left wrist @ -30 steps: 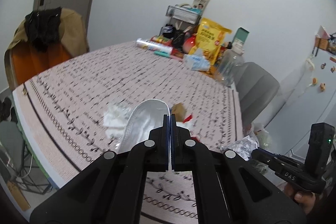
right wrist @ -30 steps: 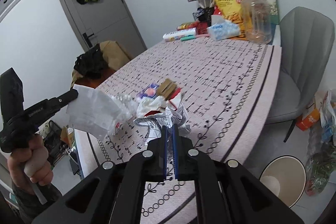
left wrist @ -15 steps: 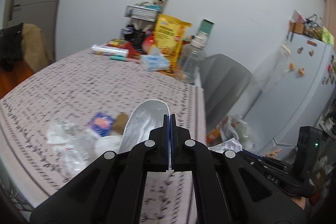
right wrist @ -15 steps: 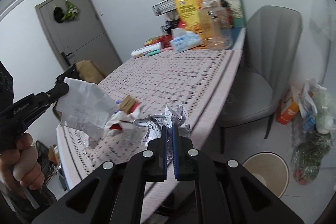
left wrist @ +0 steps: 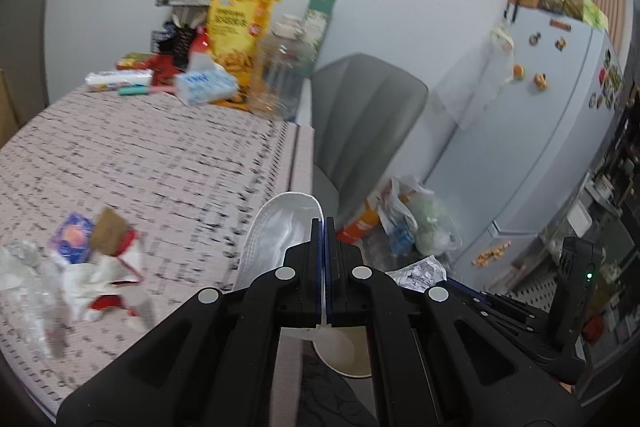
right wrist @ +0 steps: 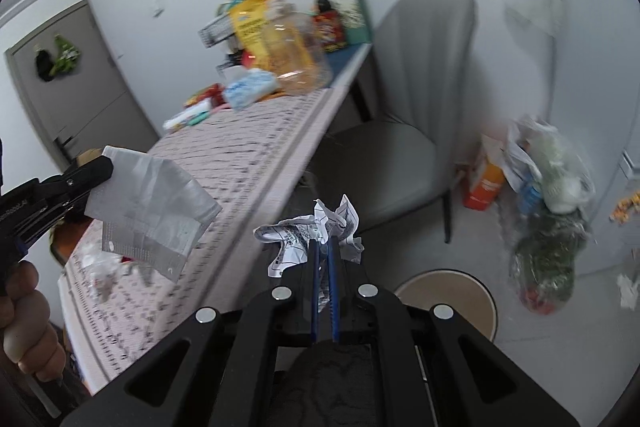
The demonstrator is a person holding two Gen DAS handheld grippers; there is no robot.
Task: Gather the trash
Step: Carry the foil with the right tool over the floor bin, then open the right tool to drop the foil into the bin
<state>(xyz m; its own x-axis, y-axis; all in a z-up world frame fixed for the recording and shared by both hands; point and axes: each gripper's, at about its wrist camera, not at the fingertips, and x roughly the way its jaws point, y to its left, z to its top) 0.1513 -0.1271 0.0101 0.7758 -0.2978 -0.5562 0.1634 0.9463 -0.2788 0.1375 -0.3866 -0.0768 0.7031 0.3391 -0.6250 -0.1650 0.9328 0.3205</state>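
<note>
My left gripper [left wrist: 324,227] is shut on a silver-white foil pouch [left wrist: 280,231], held above the table's right edge; it also shows in the right wrist view [right wrist: 148,203]. My right gripper [right wrist: 325,247] is shut on a crumpled printed paper [right wrist: 308,231], held off the table above the floor; the paper also shows in the left wrist view [left wrist: 420,273]. A round beige trash bin [right wrist: 448,301] stands on the floor below, also partly seen in the left wrist view [left wrist: 344,355]. More trash [left wrist: 96,259] lies on the patterned table [left wrist: 160,155].
A grey chair [right wrist: 404,131] stands by the table. Plastic bags [right wrist: 548,211] and an orange carton [right wrist: 486,183] sit on the floor near a white fridge [left wrist: 532,131]. Snack bags, a tissue pack [left wrist: 206,87] and a jar crowd the table's far end.
Both grippers have swung right, away from the table's trash pile toward the floor and bin, each still holding its piece. The bin and the bags now show larger.
</note>
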